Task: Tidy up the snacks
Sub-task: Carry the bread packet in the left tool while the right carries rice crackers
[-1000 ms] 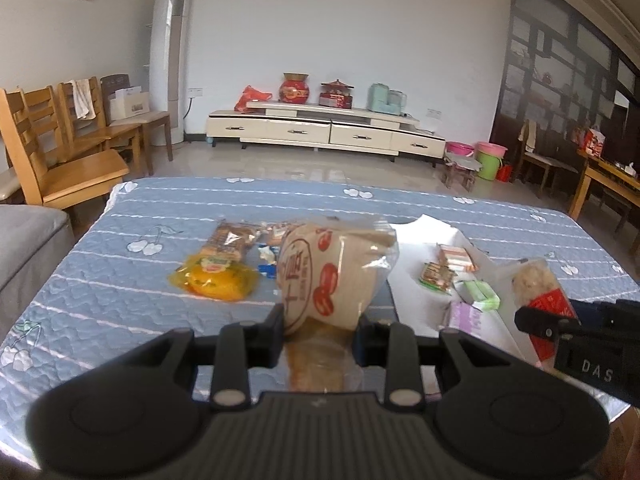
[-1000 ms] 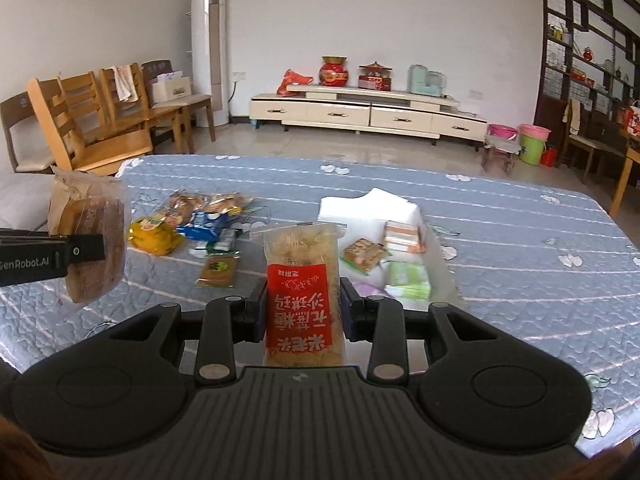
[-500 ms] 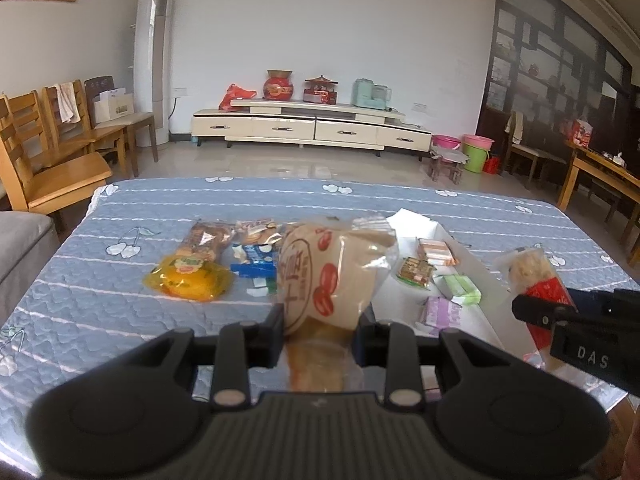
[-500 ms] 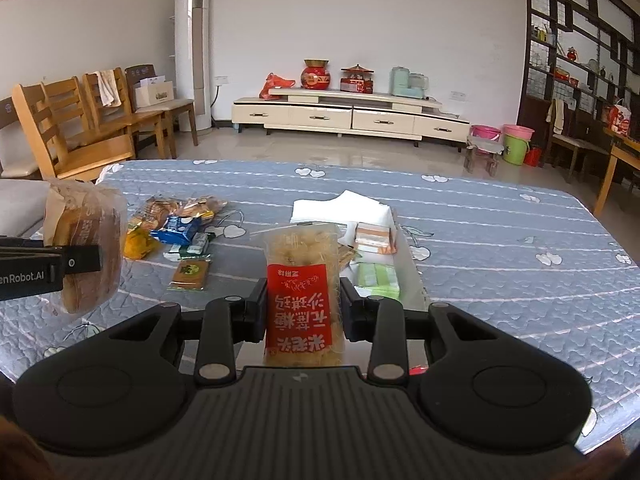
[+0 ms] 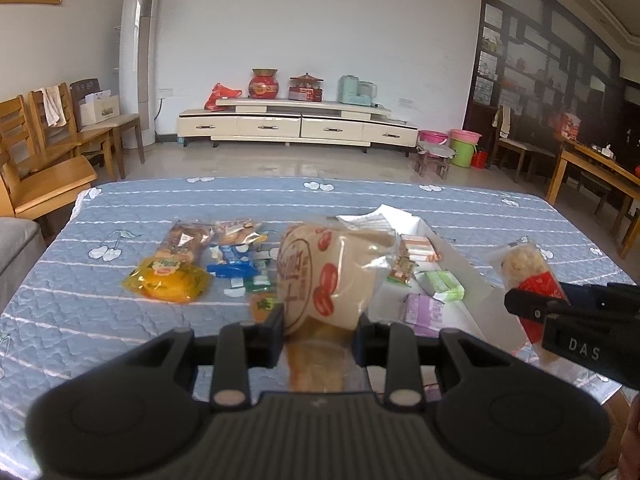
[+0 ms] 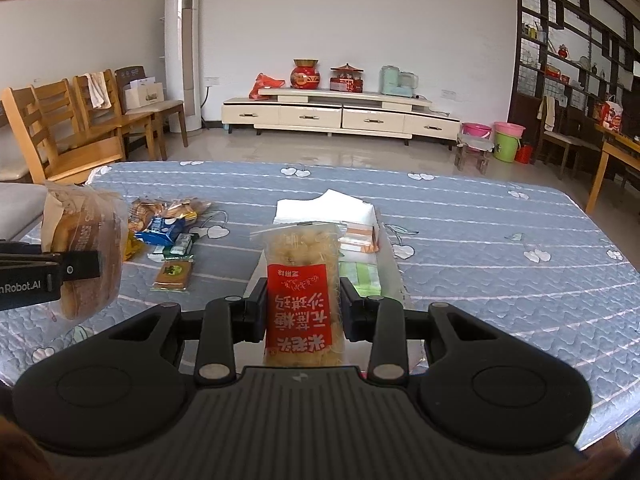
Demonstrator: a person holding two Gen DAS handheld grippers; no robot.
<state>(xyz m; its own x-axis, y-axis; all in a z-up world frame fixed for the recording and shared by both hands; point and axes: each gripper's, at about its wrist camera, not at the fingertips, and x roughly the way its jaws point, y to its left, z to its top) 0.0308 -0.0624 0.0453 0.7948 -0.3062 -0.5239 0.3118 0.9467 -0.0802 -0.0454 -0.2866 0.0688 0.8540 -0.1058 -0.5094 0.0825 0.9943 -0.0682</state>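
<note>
Two black two-finger grippers in view, each clamped on one snack and held above the table.

Left gripper (image 5: 318, 330): jaws closed on a round bread in a clear wrapper printed with red ovals (image 5: 320, 276), the wrapper bulging up past the fingertips.

Right gripper (image 6: 303, 310): jaws pressed on both sides of a clear packet of pale puffed-rice cake with a red label (image 6: 302, 296), standing upright between the fingers.

Table covered with a blue quilted cloth with white stripes and cherry prints (image 5: 80, 312).

Loose pile, left of centre: one yellow-orange jelly pack (image 5: 168, 282), one blue wrapper (image 5: 232, 262), two brownish clear-wrapped pastries behind them (image 5: 184, 240), one flat orange-brown bar (image 6: 173, 274), and a few small green-and-white wrappers, count not clear.

Right of centre: one white open box (image 5: 452, 256) holding one orange-and-white pack (image 5: 418, 246), one pale green pack (image 5: 440, 284), one lilac pack (image 5: 422, 310), and one small red-green wrapper (image 5: 402, 270).

Background: one cream low cabinet (image 6: 340, 114), one white tower air conditioner (image 6: 183, 56).
</note>
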